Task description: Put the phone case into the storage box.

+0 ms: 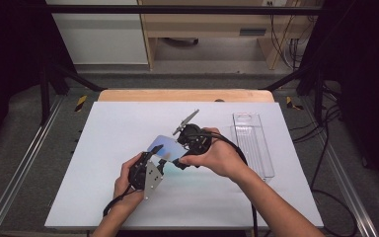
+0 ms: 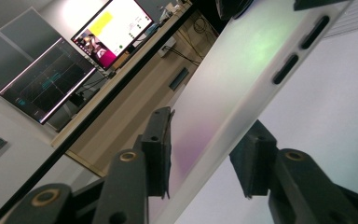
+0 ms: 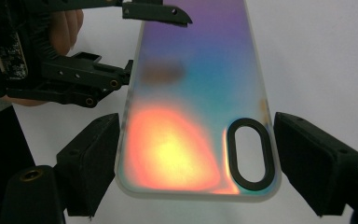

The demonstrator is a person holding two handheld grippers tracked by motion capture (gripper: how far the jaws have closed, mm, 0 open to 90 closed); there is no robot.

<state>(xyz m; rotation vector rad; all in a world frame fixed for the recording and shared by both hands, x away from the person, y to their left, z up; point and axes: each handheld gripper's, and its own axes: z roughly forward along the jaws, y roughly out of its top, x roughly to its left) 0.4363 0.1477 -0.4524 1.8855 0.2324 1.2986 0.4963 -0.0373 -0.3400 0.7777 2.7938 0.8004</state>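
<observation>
Right gripper [image 1: 180,150], in the high view, reaches in from the right above the middle of the white table sheet [image 1: 103,148] and grips one end of an iridescent phone case [image 1: 167,149]. Left gripper [image 1: 154,154] meets the case's other end from the lower left; the person's left hand [image 1: 128,180] wraps its body and the right hand [image 1: 217,155] covers the other tool. The case hangs off the sheet between the two tools. A clear plastic tray [image 1: 251,143] lies flat near the sheet's right edge, well apart from both hands.

In the left gripper view, the case [image 2: 233,88] runs diagonally between the two black jaws. One pad lies against the frosted face; the other pad stands just clear of the case's edge, with a sliver of white sheet between them. The jaws are partly open and not clamped. Two button slots mark the case's side wall. A lit monitor [image 2: 112,32] shows in the background.

In the right gripper view, the case [image 3: 196,107] sits between the jaws with its camera cutout [image 3: 251,156] near the right-hand pad. Both pads bear on the long edges: the right gripper is closed on the case. Farther off, the left gripper's fingers [image 3: 156,14] straddle the case's far end.
</observation>
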